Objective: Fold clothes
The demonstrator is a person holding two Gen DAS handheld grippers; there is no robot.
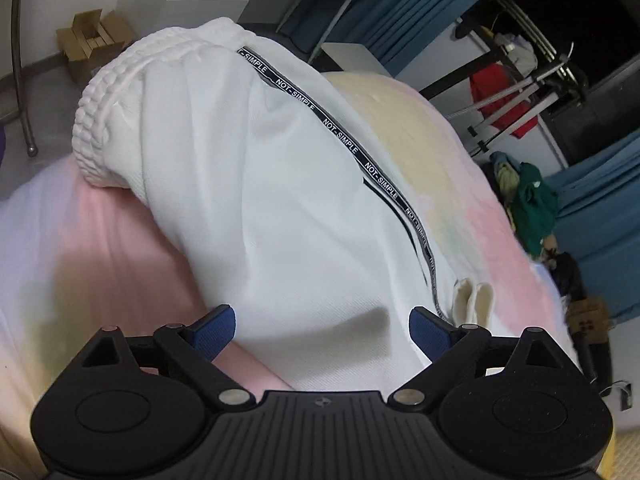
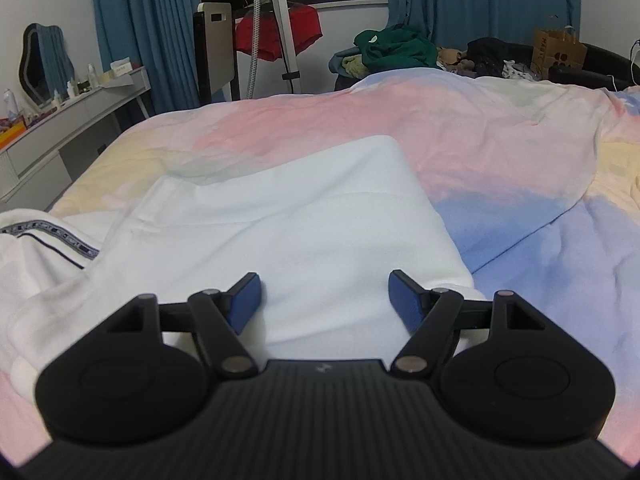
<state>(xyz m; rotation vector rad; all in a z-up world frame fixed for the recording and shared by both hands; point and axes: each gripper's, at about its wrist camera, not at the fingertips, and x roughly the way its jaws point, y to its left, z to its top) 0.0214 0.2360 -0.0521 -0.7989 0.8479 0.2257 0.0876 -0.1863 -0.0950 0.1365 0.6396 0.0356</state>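
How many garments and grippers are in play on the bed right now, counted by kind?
White garment with black lettered stripe: 1, lying on the pastel bedspread
Small cream fabric piece beside it: 1 (cannot tell what it is)
Left gripper, open: 1
Right gripper, open: 1
Total: 4
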